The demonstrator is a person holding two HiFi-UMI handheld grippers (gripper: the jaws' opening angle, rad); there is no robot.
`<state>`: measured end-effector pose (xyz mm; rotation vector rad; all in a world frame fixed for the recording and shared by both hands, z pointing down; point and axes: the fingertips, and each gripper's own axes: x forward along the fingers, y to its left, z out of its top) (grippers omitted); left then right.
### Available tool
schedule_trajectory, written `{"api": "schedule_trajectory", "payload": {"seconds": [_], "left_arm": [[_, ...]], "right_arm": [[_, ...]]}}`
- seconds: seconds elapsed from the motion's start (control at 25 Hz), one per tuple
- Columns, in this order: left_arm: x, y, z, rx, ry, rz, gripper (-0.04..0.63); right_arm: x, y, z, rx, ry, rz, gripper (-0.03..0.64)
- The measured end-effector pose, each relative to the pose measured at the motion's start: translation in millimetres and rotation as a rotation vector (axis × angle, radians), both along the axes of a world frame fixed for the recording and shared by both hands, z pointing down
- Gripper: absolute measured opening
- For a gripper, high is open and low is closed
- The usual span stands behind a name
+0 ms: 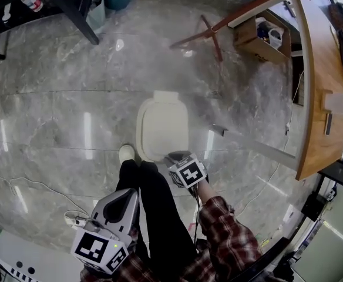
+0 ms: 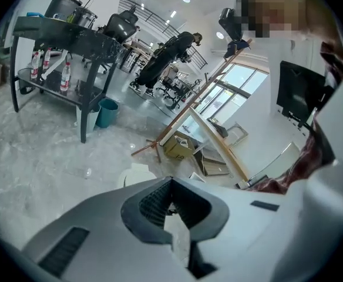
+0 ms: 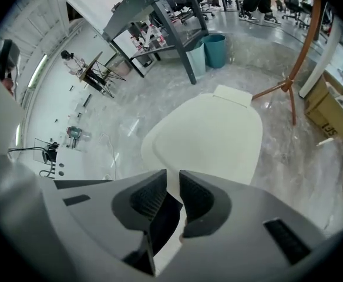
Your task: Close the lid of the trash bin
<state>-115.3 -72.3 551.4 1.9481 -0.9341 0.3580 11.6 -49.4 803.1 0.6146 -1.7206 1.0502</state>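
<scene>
The trash bin [image 1: 162, 128] stands on the marble floor in front of the person, and its cream lid [image 3: 209, 137] lies flat down on it. In the head view my right gripper [image 1: 172, 157] hovers at the bin's near edge. Its jaws are drawn together to a thin slit with nothing between them [image 3: 171, 178], and they point over the lid. My left gripper [image 1: 126, 197] is held low beside the person's leg, well back from the bin, with its jaws shut and empty [image 2: 171, 180]. A corner of the bin [image 2: 135, 174] shows beyond it.
The person's dark trouser leg and white shoe [image 1: 126, 153] stand just left of the bin. A wooden desk [image 1: 321, 87] runs along the right. A wooden stand [image 1: 209, 34] and a cardboard box [image 1: 259, 37] lie beyond the bin. A dark table [image 1: 71, 4] stands far left, and a cable [image 1: 36, 187] crosses the floor.
</scene>
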Motion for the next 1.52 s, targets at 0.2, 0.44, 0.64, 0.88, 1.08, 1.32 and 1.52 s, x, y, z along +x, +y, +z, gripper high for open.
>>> {"api": "schedule_trajectory", "payload": {"seconds": [0.2, 0.44, 0.64, 0.88, 1.08, 1.32, 1.52], "left_arm": [[-9.4, 16.9, 24.6, -0.043, -0.021, 0.009, 0.009], [-11.9, 19.5, 38.2, -0.057, -0.007, 0.005, 0.009], [-6.8, 27.1, 44.9, -0.076, 0.007, 0.006, 0.009], [-3.2, 35.3, 53.3, -0.086, 0.019, -0.008, 0.011], [-7.5, 30.9, 45.6, -0.052, 0.010, -0.020, 0.009], [-7.3, 14.0, 6.4, 0.048, -0.006, -0.013, 0.009], [-6.6, -16.8, -58.6, 0.161, -0.013, -0.015, 0.009]], "right_arm": [[-2.9, 13.5, 37.1, 0.065, 0.047, 0.052, 0.077], [-4.8, 18.5, 72.9, 0.082, 0.077, 0.105, 0.077], [-3.7, 20.1, 85.4, 0.096, 0.096, 0.106, 0.075], [-0.4, 18.8, 90.6, 0.133, 0.103, 0.163, 0.070], [-1.4, 19.0, 92.0, 0.096, 0.089, 0.230, 0.066], [-11.6, 15.1, 45.5, 0.088, -0.002, 0.337, 0.066], [-34.6, -0.1, -58.7, 0.168, -0.154, 0.353, 0.066]]}}
